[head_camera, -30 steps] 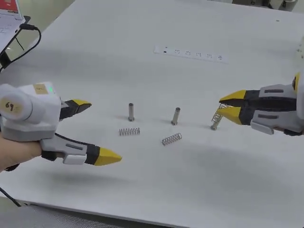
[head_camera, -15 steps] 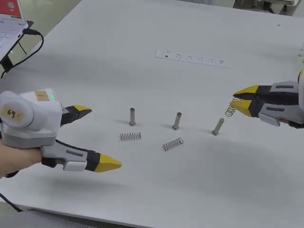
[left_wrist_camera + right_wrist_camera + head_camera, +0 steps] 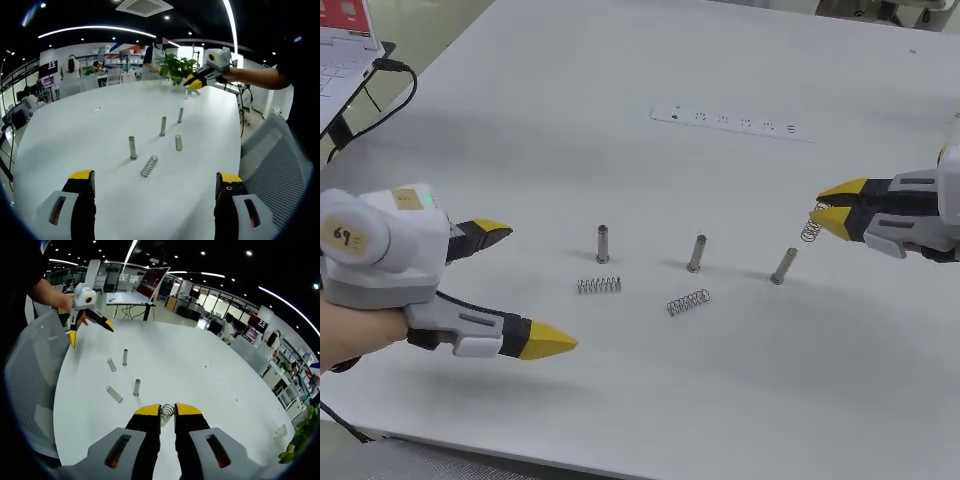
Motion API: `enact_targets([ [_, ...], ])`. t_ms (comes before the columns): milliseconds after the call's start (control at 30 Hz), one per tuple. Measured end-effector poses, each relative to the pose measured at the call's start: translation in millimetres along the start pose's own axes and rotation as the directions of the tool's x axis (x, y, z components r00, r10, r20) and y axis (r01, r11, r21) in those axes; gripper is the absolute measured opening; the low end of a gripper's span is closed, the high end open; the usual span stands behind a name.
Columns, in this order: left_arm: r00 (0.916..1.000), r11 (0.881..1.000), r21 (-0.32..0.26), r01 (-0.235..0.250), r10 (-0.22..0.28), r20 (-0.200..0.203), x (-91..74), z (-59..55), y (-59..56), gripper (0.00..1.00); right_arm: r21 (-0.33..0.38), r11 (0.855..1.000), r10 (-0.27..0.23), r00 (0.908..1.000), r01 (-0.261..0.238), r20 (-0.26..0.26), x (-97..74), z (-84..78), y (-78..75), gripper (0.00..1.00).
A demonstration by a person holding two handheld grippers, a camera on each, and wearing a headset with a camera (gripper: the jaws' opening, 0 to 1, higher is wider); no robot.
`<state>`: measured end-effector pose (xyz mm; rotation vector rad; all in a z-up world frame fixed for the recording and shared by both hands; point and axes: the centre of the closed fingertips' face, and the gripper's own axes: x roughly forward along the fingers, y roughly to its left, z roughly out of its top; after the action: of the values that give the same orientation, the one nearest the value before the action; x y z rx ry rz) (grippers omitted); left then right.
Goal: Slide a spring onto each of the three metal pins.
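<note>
Aloft at the right of the white table (image 3: 720, 400), a wire spring (image 3: 810, 230) is gripped between the closed yellow tips of the right gripper (image 3: 823, 208) and held just above and beside the rightmost pin (image 3: 783, 265). A second spring (image 3: 598, 286) is left lying just in front of the left pin (image 3: 603, 243), and a third spring (image 3: 687, 302) in front of the middle pin (image 3: 697, 253); all three pins are bare. The left gripper (image 3: 542, 288) is held spread wide and empty, well apart from the parts. The spring is judged very light and soft (easily squashed or flicked away). A gentle pinch across the coils near one end is called for, with the other end left free to be threaded over the pin's top.
</note>
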<state>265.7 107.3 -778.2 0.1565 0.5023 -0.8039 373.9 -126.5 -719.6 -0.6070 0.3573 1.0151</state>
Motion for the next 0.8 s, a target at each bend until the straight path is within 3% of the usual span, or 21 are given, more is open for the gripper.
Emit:
enact_targets([
  [800, 1.0000, 1.000, -0.008, 0.003, -0.003, 0.001, 1.3, -0.8, -0.4, 0.98, 0.044, 0.999, -0.008, 0.9994, 0.010, -0.032, 16.4, -18.6, 1.3, 0.07],
])
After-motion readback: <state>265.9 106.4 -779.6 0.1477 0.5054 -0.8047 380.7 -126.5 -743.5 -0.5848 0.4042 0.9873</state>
